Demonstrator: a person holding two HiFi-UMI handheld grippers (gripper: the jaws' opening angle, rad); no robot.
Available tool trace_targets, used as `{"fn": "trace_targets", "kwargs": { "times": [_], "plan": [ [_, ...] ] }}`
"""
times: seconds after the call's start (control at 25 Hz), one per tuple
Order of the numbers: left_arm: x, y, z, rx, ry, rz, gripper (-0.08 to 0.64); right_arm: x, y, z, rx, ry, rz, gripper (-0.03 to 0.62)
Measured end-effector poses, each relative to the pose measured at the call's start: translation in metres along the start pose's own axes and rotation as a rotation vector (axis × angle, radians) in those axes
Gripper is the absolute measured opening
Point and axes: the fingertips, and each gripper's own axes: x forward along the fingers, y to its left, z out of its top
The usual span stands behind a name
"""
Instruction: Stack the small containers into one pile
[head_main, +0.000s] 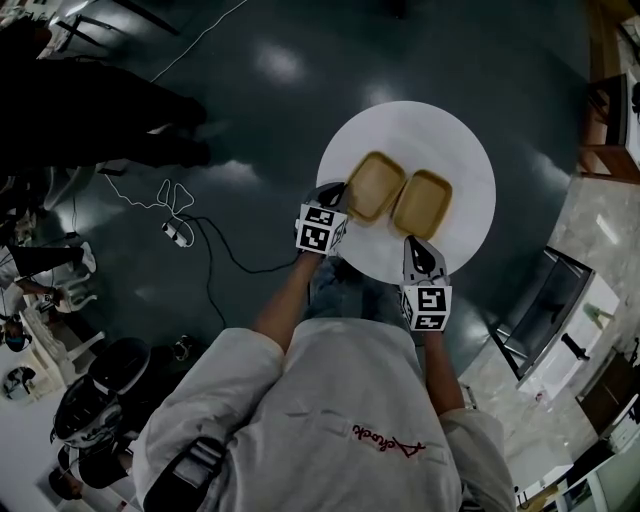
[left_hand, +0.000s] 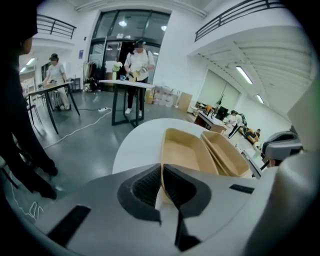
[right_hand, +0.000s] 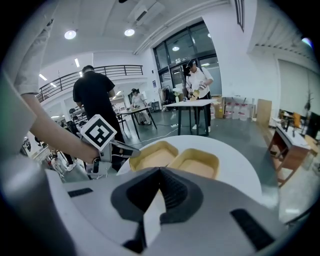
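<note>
The right claw (right_hand: 161, 172) was closed and empty, just short of the right container (head_main: 422, 203). The left claw (left_hand: 161, 167) was pinched on the near rim of the left container (head_main: 376, 186). Both containers sat side by side, unstacked, on the round white surface (head_main: 455, 140).

Overhead head view; 2 low gripper views toward shared table (head_main: 450, 140).

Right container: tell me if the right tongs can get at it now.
Probably yes: the right tongs point at the right container with only table between them; their jaws are shut, though.
</note>
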Motion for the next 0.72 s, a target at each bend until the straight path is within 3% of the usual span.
{"fn": "trace_targets", "kwargs": {
  "times": [0.4,0.72],
  "plan": [
    [-0.050,0.009,0.027,-0.084,-0.129,0.022,0.020,-0.009,0.010,0.003,0.005,-0.030,-0.030,0.020],
    [-0.070,-0.045,0.052,-0.122,-0.208,-0.043,0.020,-0.036,0.004,0.005,0.038,-0.068,-0.097,0.020]
  ]
}}
